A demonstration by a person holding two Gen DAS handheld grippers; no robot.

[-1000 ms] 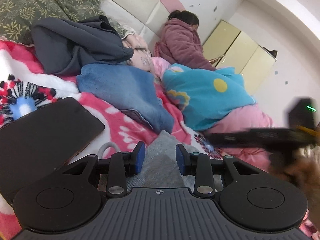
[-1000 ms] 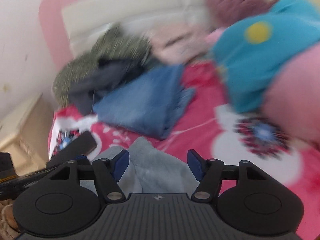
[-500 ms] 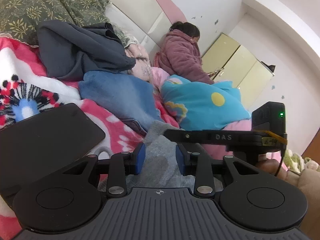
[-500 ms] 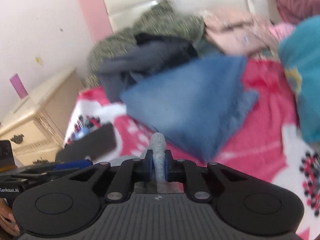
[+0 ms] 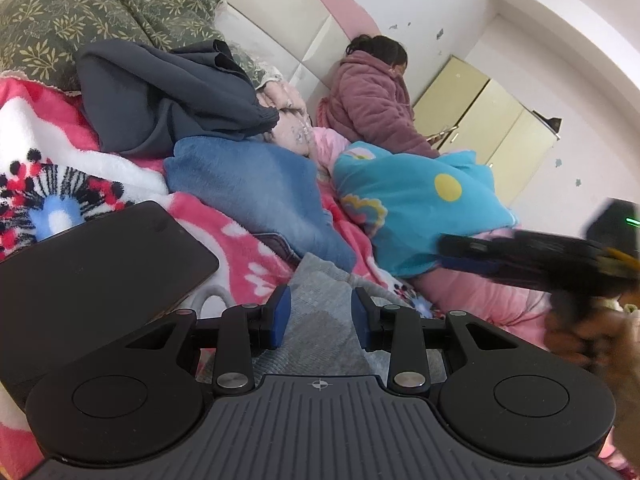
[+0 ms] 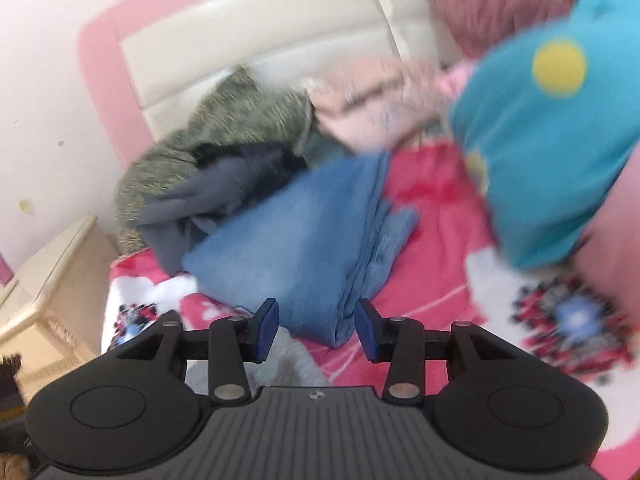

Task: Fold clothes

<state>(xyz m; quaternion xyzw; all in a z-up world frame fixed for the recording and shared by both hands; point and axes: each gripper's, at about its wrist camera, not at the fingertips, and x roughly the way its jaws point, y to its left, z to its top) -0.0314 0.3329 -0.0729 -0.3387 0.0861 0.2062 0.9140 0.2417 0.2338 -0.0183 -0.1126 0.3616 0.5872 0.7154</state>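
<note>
A grey knit garment (image 5: 320, 320) lies on the pink flowered blanket (image 5: 248, 252) just under my left gripper (image 5: 320, 314), which is open above it with nothing between the fingers. The same grey garment (image 6: 288, 364) shows low behind my right gripper (image 6: 316, 330), open and blurred by motion. In the left wrist view my right gripper (image 5: 520, 260) appears as a dark blurred bar at the right. Folded blue jeans (image 5: 256, 196) lie beyond, also the jeans (image 6: 296, 248) ahead of the right fingers. A dark grey garment (image 5: 168, 96) is heaped behind the jeans.
A black phone-like slab (image 5: 92, 264) rests at the left. A person in a purple robe (image 5: 376, 96) sits against the headboard beside a turquoise blanket (image 5: 424, 200). A green leafy quilt (image 5: 80, 28) is piled at the back. A cream nightstand (image 6: 48, 292) stands left of the bed.
My right gripper let go of the grey garment and opened, then swung away to the right. The left gripper stayed open over the garment.
</note>
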